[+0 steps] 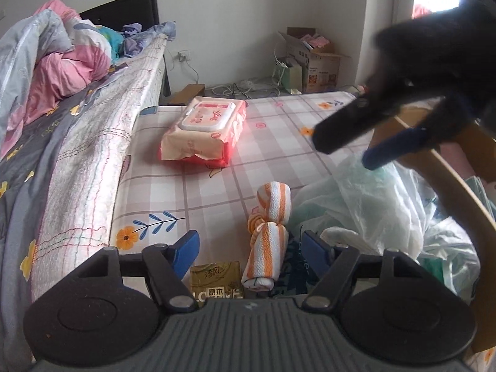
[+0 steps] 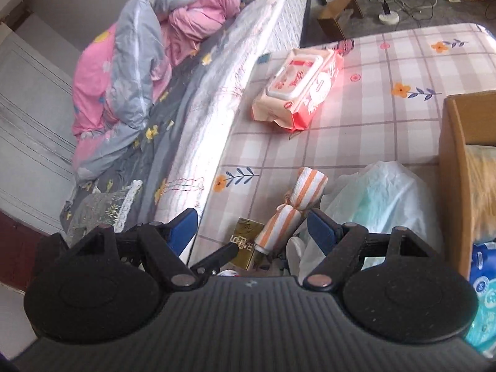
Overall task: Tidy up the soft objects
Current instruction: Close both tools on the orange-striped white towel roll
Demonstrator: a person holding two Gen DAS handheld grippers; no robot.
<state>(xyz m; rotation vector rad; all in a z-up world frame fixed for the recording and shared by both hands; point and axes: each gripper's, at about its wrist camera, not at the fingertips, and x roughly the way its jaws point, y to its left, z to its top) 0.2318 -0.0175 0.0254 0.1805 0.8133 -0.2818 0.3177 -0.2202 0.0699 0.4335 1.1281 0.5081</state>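
An orange-and-white striped towel roll (image 1: pixel 270 226), tied at its middle, lies on the checked floral tablecloth (image 1: pixel 217 192). My left gripper (image 1: pixel 251 245) hangs just above the towel's near half, open, its blue pads clear of the cloth. A gold tissue pack (image 1: pixel 217 282) lies under it. My right gripper (image 2: pixel 252 226) is also open above the same towel roll (image 2: pixel 297 204) and gold tissue pack (image 2: pixel 248 245). In the left wrist view the right gripper (image 1: pixel 347 152) shows blurred at upper right, jaws apart and empty. A pink wet-wipes pack (image 1: pixel 204 130) lies farther back.
A crumpled pale green plastic bag (image 1: pixel 365 198) lies right of the towel. A cardboard box (image 2: pixel 455 161) at the right edge holds a blue-and-white pack (image 2: pixel 483 294). A bed with a pink and grey quilt (image 1: pixel 46 71) borders the table on the left. Boxes and cables litter the floor behind.
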